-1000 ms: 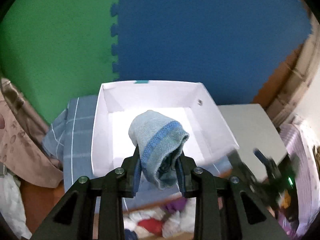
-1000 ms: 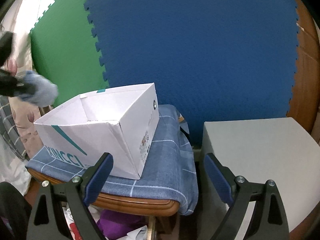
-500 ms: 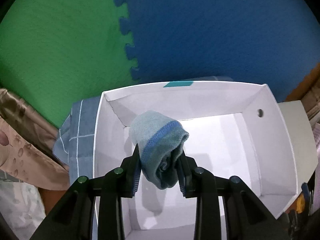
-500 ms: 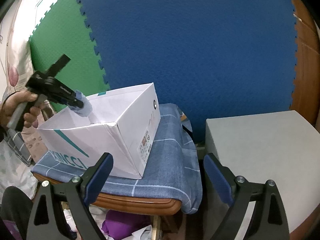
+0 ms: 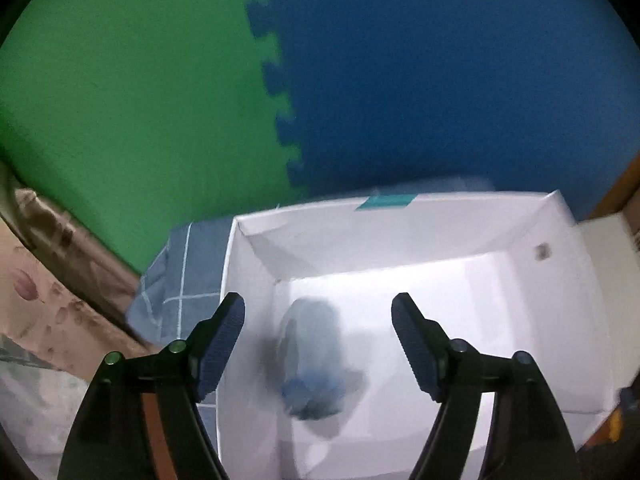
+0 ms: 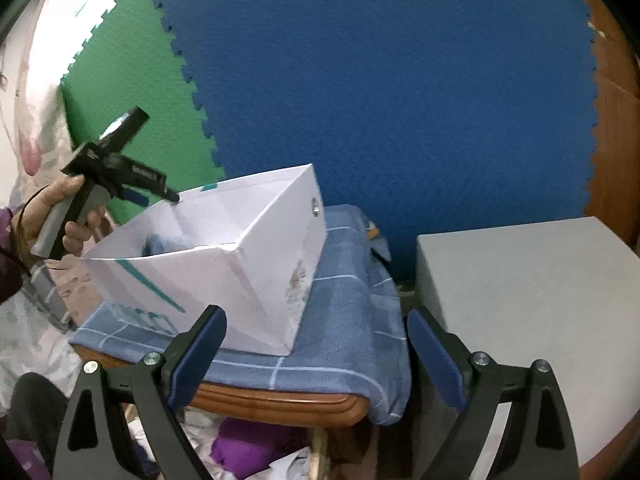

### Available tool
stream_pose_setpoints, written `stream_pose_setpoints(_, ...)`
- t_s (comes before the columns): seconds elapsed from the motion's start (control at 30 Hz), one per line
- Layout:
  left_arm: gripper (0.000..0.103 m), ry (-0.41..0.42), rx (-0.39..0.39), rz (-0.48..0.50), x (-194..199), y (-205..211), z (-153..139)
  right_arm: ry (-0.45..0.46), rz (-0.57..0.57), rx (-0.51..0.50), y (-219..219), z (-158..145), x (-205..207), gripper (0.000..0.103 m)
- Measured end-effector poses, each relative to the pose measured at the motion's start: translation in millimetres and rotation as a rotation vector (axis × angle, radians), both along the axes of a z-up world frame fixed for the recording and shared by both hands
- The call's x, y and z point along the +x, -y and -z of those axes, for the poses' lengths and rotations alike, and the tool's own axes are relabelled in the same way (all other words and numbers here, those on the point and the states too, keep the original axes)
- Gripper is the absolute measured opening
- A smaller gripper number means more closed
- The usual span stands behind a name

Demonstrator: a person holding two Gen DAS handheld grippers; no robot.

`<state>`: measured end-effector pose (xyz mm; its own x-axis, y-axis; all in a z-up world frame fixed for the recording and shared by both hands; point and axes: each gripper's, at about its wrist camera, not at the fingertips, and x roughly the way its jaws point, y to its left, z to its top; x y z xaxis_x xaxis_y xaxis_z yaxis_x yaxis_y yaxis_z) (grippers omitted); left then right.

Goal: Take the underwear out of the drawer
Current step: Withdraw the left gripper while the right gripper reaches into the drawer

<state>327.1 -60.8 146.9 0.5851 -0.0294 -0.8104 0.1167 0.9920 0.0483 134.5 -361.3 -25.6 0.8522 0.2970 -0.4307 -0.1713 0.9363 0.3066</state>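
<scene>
A rolled light-blue piece of underwear (image 5: 312, 360) lies blurred inside the white cardboard box (image 5: 400, 220), near its left wall. My left gripper (image 5: 318, 344) is open above it, holding nothing. In the right wrist view the box (image 6: 224, 280) stands on a blue checked cloth (image 6: 344, 352), the underwear (image 6: 158, 244) shows just over the box rim, and the left gripper (image 6: 160, 196) hovers over the box's far left corner. My right gripper (image 6: 316, 354) is open and empty, in front of the box.
Green (image 5: 120, 80) and blue (image 5: 440, 60) foam mats form the wall behind. A grey cabinet top (image 6: 528, 280) stands right of the box. Below the wooden stool edge (image 6: 280, 400), several clothes (image 6: 248, 448) lie in an open drawer.
My left gripper carried the underwear over the box, opened and let it go; the underwear now lies in the box. The right gripper has barely moved.
</scene>
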Motion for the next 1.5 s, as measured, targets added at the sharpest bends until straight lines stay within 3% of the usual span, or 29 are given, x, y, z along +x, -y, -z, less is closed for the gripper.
stream_pose_setpoints(0.07, 0.073, 0.083, -0.083, 0.023, -24, -7, -21, 0.007, -0.033, 0.005, -2, -1, -4, 0.095)
stream_pose_setpoints(0.13, 0.082, 0.181, -0.139, 0.045, -60, -14, -37, 0.023, -0.082, -0.015, -7, -4, -11, 0.095)
stream_pose_setpoints(0.17, 0.094, 0.222, -0.158, 0.053, -79, -19, -43, 0.030, -0.100, -0.034, -10, -5, -14, 0.095)
stream_pose_setpoints(0.2, 0.098, 0.274, -0.176, 0.064, -104, -27, -47, 0.035, -0.117, -0.060, -14, -5, -18, 0.095)
stream_pose_setpoints(0.3, 0.101, 0.361, -0.202, 0.080, -156, -46, -45, 0.025, -0.168, -0.105, -21, -3, -26, 0.095)
stream_pose_setpoints(0.43, 0.102, 0.346, -0.167, 0.039, -207, -80, -10, -0.042, -0.272, -0.092, -33, 4, -30, 0.095)
stream_pose_setpoints(0.6, 0.102, 0.270, -0.084, -0.081, -249, -131, 54, -0.240, -0.430, -0.167, -82, 31, -30, 0.095)
stream_pose_setpoints(0.7, 0.102, 0.222, -0.122, -0.158, -270, -161, 84, -0.381, -0.494, -0.193, -114, 53, -27, 0.095)
stream_pose_setpoints(0.77, 0.102, 0.232, -0.151, -0.214, -279, -175, 94, -0.480, -0.520, -0.152, -126, 67, -22, 0.095)
stream_pose_setpoints(0.9, 0.102, 0.281, -0.288, -0.271, -292, -198, 95, -0.660, -0.470, 0.017, -117, 92, -13, 0.095)
stream_pose_setpoints(1.03, 0.102, 0.241, -0.367, -0.277, -290, -208, 103, -0.844, -0.300, 0.355, -70, 114, -16, 0.095)
stream_pose_setpoints(1.07, 0.102, 0.246, -0.390, -0.280, -290, -210, 104, -0.864, -0.268, 0.385, -62, 117, -18, 0.095)
stream_pose_setpoints(1.23, 0.102, 0.260, -0.437, -0.281, -292, -213, 106, -0.907, -0.201, 0.392, -54, 120, -23, 0.094)
stream_pose_setpoints(1.5, 0.102, 0.278, -0.399, -0.273, -296, -211, 106, -1.032, -0.103, 0.393, -56, 151, -20, 0.094)
